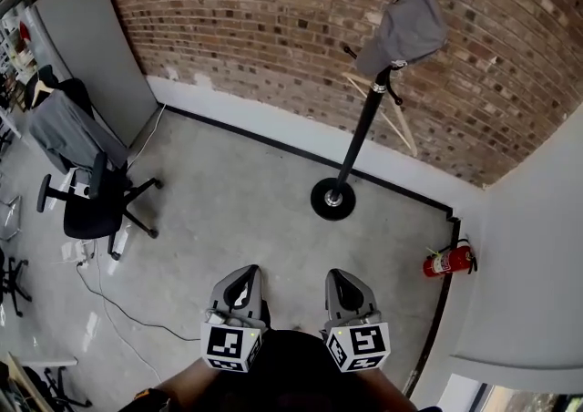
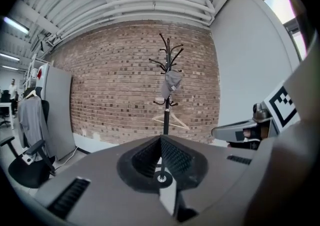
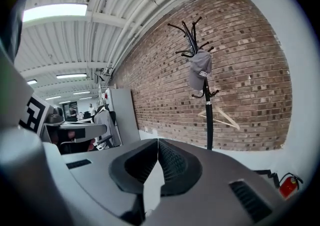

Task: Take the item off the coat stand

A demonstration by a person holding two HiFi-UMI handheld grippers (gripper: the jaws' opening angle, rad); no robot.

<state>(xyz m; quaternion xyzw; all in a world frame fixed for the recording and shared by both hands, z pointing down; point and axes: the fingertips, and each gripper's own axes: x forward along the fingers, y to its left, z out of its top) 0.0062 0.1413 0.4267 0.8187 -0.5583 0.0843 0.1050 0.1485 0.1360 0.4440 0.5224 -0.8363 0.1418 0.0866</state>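
The left gripper [image 1: 244,273] and right gripper [image 1: 342,277] have their jaws together, empty. At one o'clock, a grey cap [image 1: 407,29] hangs on the coat stand [image 1: 361,135], whose top hooks are cut off.

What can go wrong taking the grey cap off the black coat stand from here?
1. Left gripper and right gripper are both shut; unless they open first, they may only nudge the grey cap.
2. A sideways pull could tip the black coat stand on its round base.
3. The pale wooden hanger below the cap could get knocked off.
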